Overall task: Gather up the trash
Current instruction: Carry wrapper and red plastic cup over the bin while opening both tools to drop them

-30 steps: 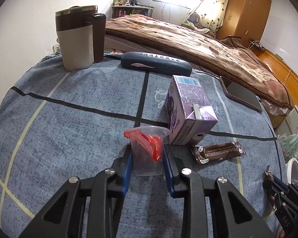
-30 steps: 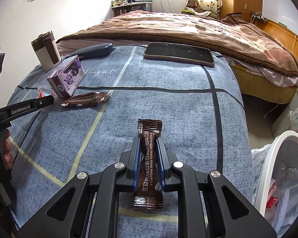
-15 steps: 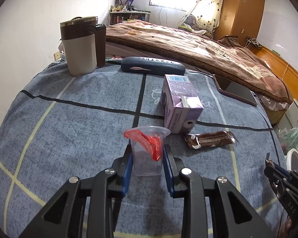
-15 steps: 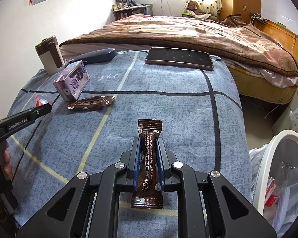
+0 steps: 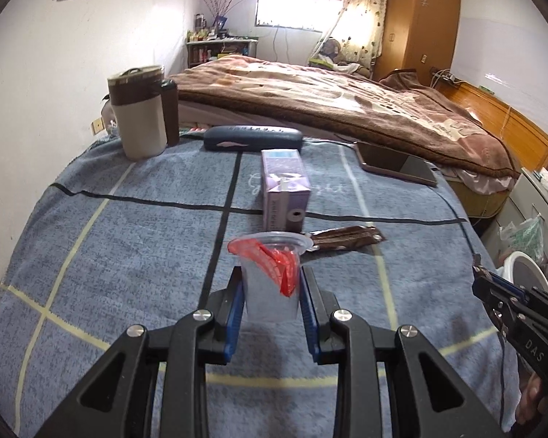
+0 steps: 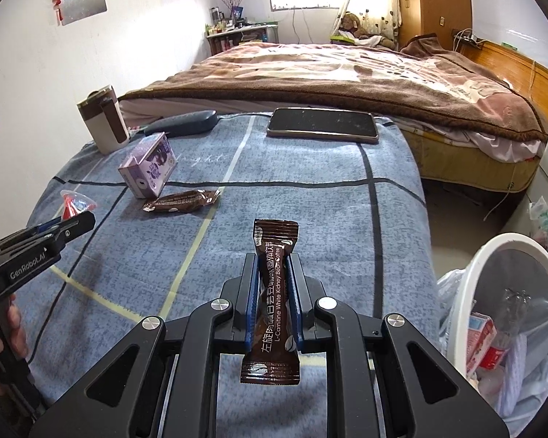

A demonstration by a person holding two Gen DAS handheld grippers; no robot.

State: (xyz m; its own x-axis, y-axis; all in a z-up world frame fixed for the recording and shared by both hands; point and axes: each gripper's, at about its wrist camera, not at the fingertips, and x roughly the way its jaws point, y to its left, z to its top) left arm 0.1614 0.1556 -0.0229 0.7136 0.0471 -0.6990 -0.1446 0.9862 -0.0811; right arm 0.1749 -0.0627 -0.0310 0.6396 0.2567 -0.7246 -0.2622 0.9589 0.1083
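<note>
My left gripper (image 5: 271, 277) is shut on a small clear plastic cup (image 5: 270, 284) with a torn red foil lid, held above the blue checked cloth (image 5: 128, 255). My right gripper (image 6: 272, 266) is shut on a brown coffee sachet (image 6: 274, 292), lifted off the cloth. A second brown sachet (image 5: 347, 238) (image 6: 182, 200) lies on the cloth beside a purple drink carton (image 5: 285, 189) (image 6: 148, 169). A white bin (image 6: 507, 292) lined with a plastic bag, with trash inside, stands low at the right in the right wrist view. The left gripper (image 6: 73, 224) with the cup shows at that view's left edge.
A beige and brown mug (image 5: 139, 113), a dark glasses case (image 5: 254, 138) and a phone (image 6: 323, 124) rest at the far side of the cloth. Behind lies a bed with a brown blanket (image 6: 347, 73). A wooden wardrobe (image 5: 416, 25) stands at the back right.
Both grippers have risen and pulled back from the cloth with their loads. In the left wrist view the carton and mug look farther away and the view has swung; the bin shows larger on the right.
</note>
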